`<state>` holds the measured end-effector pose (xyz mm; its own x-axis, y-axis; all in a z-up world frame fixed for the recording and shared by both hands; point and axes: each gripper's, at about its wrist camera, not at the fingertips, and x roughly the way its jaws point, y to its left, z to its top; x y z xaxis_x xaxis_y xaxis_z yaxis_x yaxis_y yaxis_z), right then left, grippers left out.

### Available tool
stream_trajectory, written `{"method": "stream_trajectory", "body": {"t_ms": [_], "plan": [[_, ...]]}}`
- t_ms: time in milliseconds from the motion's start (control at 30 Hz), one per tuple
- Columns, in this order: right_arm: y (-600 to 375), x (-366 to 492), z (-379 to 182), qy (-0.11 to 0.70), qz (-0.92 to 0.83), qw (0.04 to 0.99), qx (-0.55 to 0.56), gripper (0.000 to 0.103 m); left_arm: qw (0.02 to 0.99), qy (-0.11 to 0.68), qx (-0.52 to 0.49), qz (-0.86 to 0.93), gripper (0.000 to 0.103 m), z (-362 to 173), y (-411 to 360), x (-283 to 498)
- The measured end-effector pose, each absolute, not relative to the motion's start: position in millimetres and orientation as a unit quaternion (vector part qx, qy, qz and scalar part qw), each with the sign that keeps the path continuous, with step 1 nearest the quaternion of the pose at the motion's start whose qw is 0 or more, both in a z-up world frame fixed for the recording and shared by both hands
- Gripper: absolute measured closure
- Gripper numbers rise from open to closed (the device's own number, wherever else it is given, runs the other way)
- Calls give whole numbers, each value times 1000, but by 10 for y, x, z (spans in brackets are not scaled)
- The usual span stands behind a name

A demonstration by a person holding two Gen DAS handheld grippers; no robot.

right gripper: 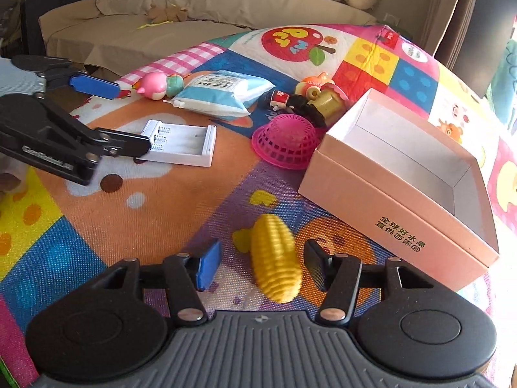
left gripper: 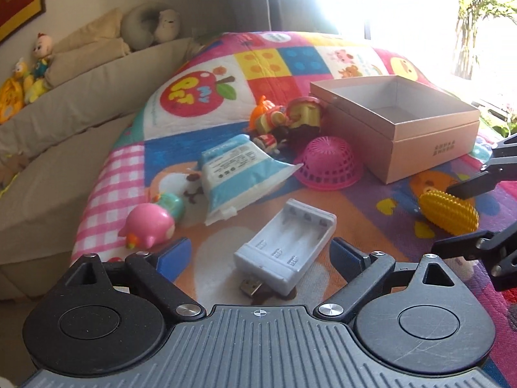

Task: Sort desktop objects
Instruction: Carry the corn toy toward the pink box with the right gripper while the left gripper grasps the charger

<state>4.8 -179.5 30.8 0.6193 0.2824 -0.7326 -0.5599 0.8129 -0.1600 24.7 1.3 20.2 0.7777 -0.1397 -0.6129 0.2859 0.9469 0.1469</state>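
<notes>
**Both jaws apart over charger and corn**

Jaws on both grippers stood apart, neither pressing anything. Between those of the left gripper (left gripper: 260,252) lay the charger (left gripper: 286,247), flat on the mat (left gripper: 371,200), clear of both blue pads. Between those of the right gripper (right gripper: 261,266) lay the corn (right gripper: 276,258), a gap showing on each side of it.

From the right wrist view, the box (right gripper: 404,174) sat open and empty at two o'clock of the corn, near it; the basket (right gripper: 286,140) lay upturned at twelve o'clock, touching the box's corner.

Risks, as I judged them: the corn was rounded and ridged, so a squeeze off its middle could roll or squirt it out. The charger was a flat, hollow white shell with a plug at its near end; jaws closing across a corner could twist it. The grippers worked close together, and lifts toward the box could cross.

The corn looked bright yellow, blunt-ended, slightly blurred.
</notes>
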Motion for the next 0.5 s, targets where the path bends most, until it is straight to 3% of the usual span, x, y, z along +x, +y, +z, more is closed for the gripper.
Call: {"method": "stream_trajectory", "body": {"t_ms": [233, 300, 367, 500], "plan": [[-1797, 137, 332, 366, 237, 884, -168, 49, 924, 343, 116, -126, 20, 93, -90, 455], [-1813, 213, 320, 382, 230, 882, -154, 55, 923, 346, 115, -123, 37, 116, -82, 407], [-1838, 244, 310, 398, 230, 877, -137, 67, 923, 347, 118, -119, 47, 128, -79, 332], [-1887, 170, 351, 412, 225, 875, -120, 73, 920, 352, 120, -126, 50, 196, -99, 82]]}}
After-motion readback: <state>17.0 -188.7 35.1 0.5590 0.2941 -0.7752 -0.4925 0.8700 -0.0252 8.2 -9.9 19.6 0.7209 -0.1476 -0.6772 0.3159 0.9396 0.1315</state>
